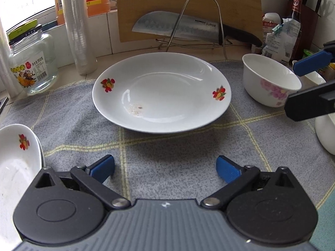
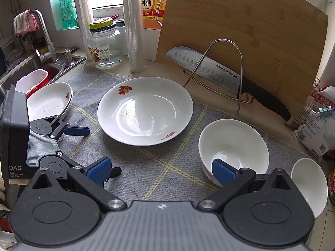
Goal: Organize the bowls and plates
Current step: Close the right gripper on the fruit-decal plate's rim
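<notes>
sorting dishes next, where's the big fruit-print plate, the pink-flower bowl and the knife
big fruit-print plate [image 1: 163,96]: left wrist view, on its bare centre well.
pink-flower bowl [image 1: 272,87]: left wrist view, on its outer wall beside the flower print.
knife [image 2: 209,69]: right wrist view, on the blade, in the wire rack.

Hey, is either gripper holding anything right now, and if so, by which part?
Nothing is held. The left gripper and right gripper are both open and empty above the cloth.

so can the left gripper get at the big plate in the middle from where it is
Probably yes. The left gripper is open and faces the plate head on, with only bare grey cloth between them. The right gripper is off near the bowl.
</notes>
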A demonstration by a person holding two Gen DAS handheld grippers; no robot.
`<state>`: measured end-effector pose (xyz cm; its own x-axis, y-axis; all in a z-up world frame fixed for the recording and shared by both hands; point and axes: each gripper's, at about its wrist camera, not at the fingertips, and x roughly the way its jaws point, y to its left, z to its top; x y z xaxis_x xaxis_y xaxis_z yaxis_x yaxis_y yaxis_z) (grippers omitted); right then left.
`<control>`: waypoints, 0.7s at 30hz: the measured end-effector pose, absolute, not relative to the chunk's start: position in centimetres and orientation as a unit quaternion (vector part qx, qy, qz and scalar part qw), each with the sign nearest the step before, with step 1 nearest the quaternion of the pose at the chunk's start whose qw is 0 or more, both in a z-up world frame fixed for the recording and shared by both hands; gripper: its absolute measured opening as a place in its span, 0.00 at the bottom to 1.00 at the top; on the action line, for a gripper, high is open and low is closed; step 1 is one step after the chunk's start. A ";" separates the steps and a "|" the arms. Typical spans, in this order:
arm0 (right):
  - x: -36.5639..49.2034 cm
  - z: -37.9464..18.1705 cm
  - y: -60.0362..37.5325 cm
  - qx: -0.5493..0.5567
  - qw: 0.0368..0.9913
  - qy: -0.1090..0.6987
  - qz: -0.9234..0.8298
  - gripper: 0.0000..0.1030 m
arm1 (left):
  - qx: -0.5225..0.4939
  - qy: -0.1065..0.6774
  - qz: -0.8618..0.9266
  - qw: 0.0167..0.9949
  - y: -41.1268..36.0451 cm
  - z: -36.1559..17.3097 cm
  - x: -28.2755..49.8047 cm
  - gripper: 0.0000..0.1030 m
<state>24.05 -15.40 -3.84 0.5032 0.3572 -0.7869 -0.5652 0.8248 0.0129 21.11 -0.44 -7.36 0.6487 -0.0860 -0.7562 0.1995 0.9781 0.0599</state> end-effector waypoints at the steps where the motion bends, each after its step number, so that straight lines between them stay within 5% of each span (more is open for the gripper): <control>1: 24.5 -3.9 -15.0 -0.127 0.856 0.422 0.270 1.00 | 0.070 0.410 -0.082 0.905 -0.4 -7.4 21.5 0.99; 21: 36.1 -6.0 -10.4 -0.141 0.811 0.492 0.282 1.00 | 0.066 0.388 -0.080 0.916 0.2 -8.2 24.4 1.00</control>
